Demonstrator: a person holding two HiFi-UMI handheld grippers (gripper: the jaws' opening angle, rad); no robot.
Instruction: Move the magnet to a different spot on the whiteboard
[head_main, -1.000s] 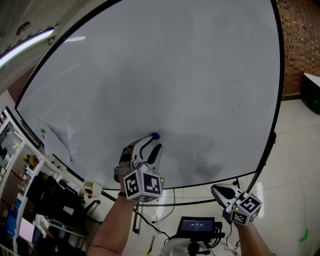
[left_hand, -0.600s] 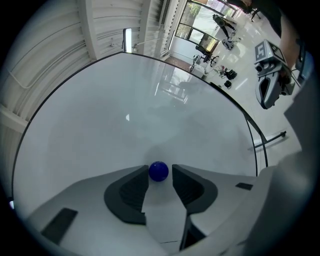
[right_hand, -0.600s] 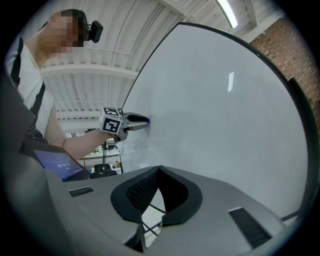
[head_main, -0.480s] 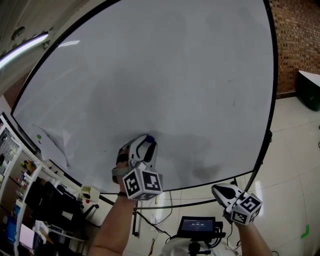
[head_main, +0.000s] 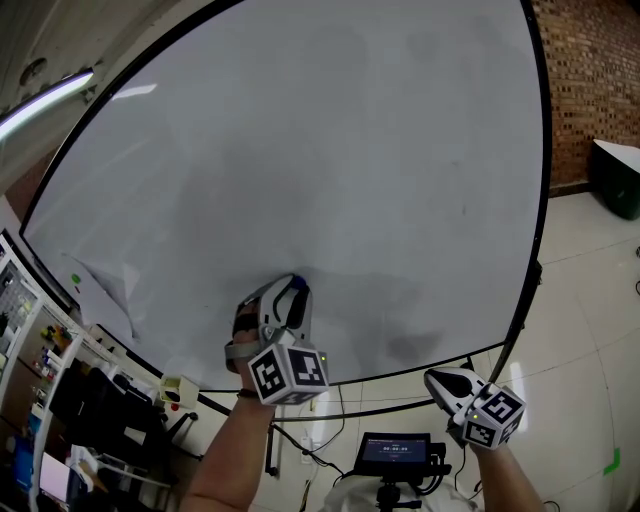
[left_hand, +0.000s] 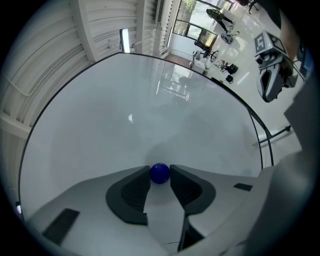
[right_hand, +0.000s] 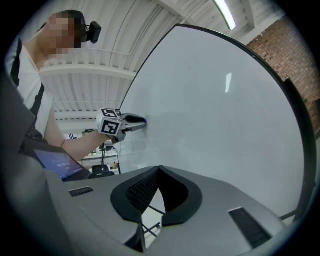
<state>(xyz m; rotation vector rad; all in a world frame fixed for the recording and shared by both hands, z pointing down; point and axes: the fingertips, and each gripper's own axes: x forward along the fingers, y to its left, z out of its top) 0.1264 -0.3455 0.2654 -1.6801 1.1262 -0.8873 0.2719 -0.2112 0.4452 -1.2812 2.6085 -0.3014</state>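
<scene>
Round blue magnet (left_hand: 160, 173), on whiteboard (left_hand: 125, 125)

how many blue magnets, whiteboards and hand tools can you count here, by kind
blue magnet: 1
whiteboard: 1
tools: 2 (left tool, its jaws have just been closing, with the magnet between them; right tool, shut and empty)
total: 4
</scene>
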